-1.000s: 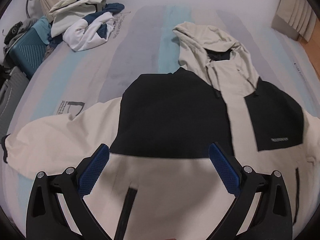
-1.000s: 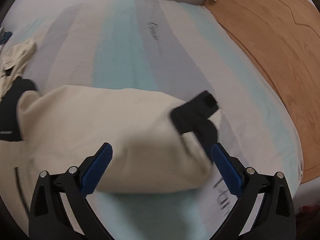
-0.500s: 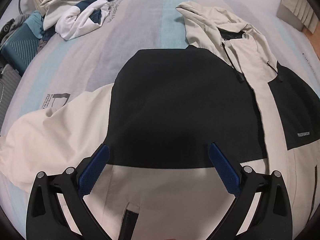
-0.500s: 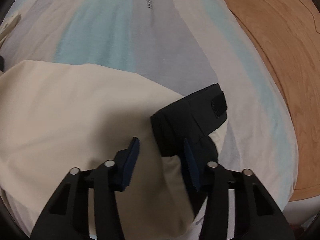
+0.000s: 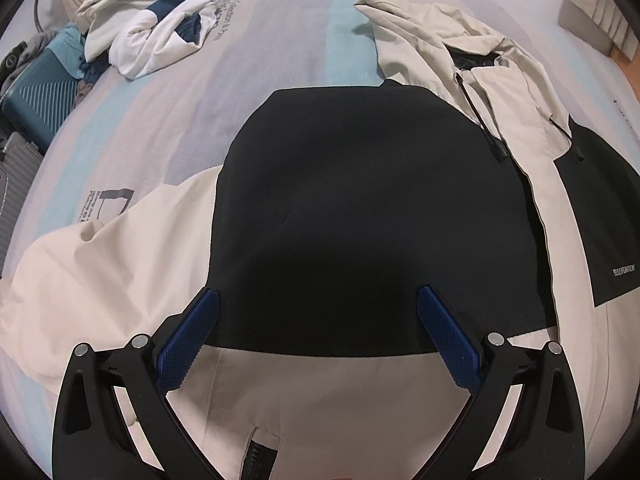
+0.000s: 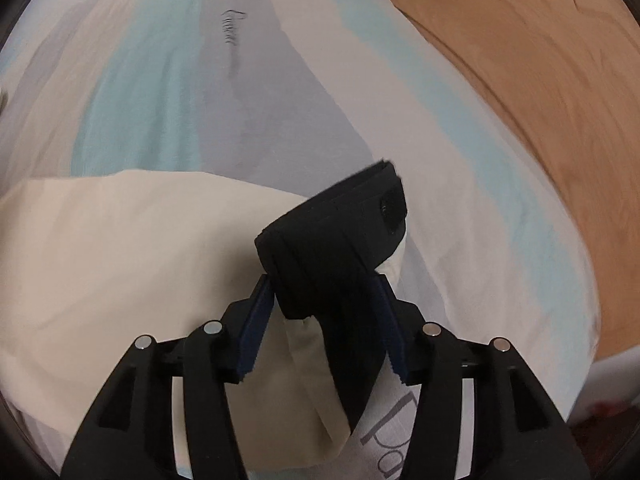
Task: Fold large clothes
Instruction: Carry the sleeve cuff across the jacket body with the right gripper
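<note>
We're at the sleeve-fold stage on the cream-and-black hooded jacket (image 5: pixel 372 208), which lies spread front-up w/ zip closed on the striped bedsheet (image 5: pixel 248 92), hood (image 5: pixel 440 40) toward the far end

Going left to right in the left wrist view: a teal suitcase (image 5: pixel 36 96) off the bed edge, a heap of other clothes (image 5: pixel 160 20) at the far left corner, then the jacket's left sleeve (image 5: pixel 100 264) lying out flat to the side, then the black chest panel filling the middle. The left gripper (image 5: pixel 316 336) hovers low over the boundary betw. black panel and cream lower body, jaws spread wide, nothing betw. the blue pads (image 5: pixel 188 344); it points along the jacket's length toward the hood

Right wrist view: the right sleeve (image 6: pixel 132 256) runs in from the left, and the right gripper (image 6: pixel 326 320) has closed in on its black cuff (image 6: pixel 340 236), pads pressing the bunched cuff from both sides. The cuff looks raised off the sheet, though we can't tell how far. Wooden floor (image 6: pixel 520 92) beyond the bed's right edge

Next, as we judge it: carry the cuff across toward the jacket's chest so the sleeve lies over the body, keeping the grip firm since the cuff is thick and could slip. The left gripper prob. needs to pin the torso or go for the other sleeve
</note>
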`<state>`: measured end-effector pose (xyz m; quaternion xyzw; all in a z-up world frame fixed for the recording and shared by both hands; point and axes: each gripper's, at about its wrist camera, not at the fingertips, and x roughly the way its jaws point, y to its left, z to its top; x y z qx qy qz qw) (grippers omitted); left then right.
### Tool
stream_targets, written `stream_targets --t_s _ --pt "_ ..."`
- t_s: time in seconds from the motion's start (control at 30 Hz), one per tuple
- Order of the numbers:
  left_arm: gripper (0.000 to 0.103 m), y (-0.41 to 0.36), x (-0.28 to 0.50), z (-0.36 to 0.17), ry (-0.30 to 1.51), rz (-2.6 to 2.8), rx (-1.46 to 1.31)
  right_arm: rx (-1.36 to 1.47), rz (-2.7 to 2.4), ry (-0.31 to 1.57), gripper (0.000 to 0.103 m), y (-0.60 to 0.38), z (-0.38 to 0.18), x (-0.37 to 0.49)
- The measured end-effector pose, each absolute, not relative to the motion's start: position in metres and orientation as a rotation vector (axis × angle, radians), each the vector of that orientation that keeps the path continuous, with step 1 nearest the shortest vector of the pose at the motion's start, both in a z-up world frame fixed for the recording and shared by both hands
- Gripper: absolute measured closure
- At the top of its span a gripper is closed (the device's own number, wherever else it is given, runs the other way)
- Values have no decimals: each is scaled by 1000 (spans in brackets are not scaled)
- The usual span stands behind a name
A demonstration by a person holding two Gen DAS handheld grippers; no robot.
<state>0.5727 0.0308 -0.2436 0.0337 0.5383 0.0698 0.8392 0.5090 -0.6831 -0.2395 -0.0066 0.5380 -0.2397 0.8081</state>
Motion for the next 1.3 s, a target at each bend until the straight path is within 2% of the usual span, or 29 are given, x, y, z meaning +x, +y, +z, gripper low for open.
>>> stream_targets --t_s 0.03,0.13,0.33,0.63,0.97,1.23,1.3 --pt "6 30 572 -243 1141 149 73 4 -498 1154 76 -686 -239 508" --pt "6 28 571 -243 1145 148 83 1 -460 1162 83 -683 -233 509" --pt "6 29 567 -237 1126 141 90 94 -461 1100 86 -682 -204 502" --pt "6 36 558 -225 1085 141 76 103 -291 1011 88 -619 -158 510" --pt "6 89 531 -206 1045 182 22 38 42 953 91 -432 -111 536" --pt "6 171 504 -192 1028 219 -19 -10 214 993 96 -252 -115 550" --pt "6 192 497 -188 1029 223 -24 14 238 1009 100 -223 -118 549"
